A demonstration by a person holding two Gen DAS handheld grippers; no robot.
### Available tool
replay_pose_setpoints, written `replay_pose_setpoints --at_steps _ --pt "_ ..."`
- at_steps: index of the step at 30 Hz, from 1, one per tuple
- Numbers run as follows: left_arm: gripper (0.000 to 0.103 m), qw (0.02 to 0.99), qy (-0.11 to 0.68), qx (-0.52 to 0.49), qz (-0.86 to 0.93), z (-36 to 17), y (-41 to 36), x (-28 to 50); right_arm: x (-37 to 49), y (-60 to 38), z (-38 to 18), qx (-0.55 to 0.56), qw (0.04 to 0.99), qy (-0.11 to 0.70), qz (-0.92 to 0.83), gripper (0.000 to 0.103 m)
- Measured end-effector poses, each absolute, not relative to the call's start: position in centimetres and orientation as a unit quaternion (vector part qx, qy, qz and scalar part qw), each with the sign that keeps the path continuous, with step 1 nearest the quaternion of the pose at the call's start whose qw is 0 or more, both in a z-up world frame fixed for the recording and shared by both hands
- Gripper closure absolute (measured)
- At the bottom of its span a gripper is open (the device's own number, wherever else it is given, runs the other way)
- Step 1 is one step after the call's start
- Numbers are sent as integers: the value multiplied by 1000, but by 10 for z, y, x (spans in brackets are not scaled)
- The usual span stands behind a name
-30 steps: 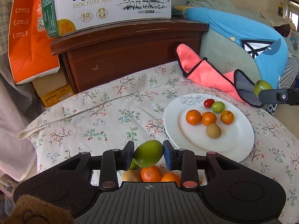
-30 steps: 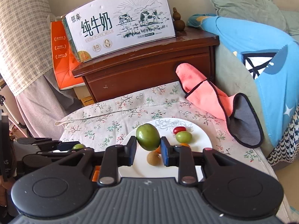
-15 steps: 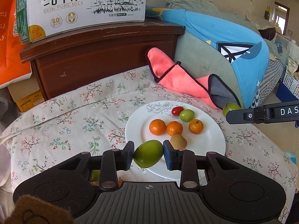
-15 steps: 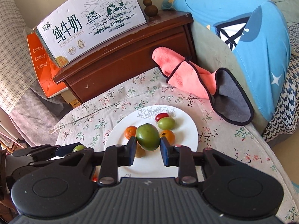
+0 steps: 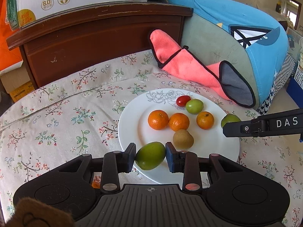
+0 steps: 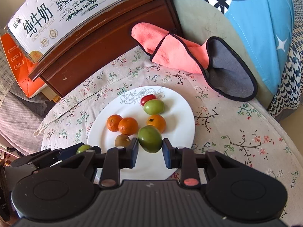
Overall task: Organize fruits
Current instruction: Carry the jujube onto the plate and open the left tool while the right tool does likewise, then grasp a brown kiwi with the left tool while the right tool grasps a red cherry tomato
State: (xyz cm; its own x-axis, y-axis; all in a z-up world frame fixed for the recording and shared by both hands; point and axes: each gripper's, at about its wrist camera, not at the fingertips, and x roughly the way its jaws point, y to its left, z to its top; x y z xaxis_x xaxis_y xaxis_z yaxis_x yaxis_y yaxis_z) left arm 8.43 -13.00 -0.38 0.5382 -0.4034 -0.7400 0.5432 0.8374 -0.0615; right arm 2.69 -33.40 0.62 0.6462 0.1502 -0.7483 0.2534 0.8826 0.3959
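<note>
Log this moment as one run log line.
left gripper: shut on green fruit | right gripper: shut on second green fruit | both over white plate

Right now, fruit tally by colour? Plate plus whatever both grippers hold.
Orange round mandarins on the white plate: 3
Green fruits: 3 (one on the plate, one in the left gripper, one in the right gripper)
Red small tomato: 1
Brown kiwi-like fruit: 1
Total: 8
</note>
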Motion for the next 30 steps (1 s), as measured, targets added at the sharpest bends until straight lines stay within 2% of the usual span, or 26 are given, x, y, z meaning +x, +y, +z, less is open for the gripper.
replay_pose_setpoints --at_steps 13,15,16,17,20,23,25,28,30 --pt "69 874 395 109 -260 -6 -140 81 36 -328 -2 249 867 430 -49 73" --pt "60 876 396 109 -254 -4 -140 80 36 -327 0 247 869 425 -53 72" --pt "49 878 394 109 -250 -3 -140 80 36 -327 1 246 870 423 -53 71" --pt "42 880 391 109 -247 -2 -139 79 35 -327 2 246 872 421 -53 69" --pt "34 883 384 116 -244 1 -139 77 35 -326 6 241 876 414 -52 61" --pt "25 884 385 114 -240 4 -137 76 35 -325 9 238 880 409 -52 59" --pt "23 883 387 116 -239 5 -137 75 35 -325 9 239 880 407 -53 57" --pt "18 882 389 123 -237 5 -137 74 35 -323 10 237 880 408 -56 49" --pt "16 882 389 128 -234 4 -135 73 35 -322 10 238 880 407 -56 47"
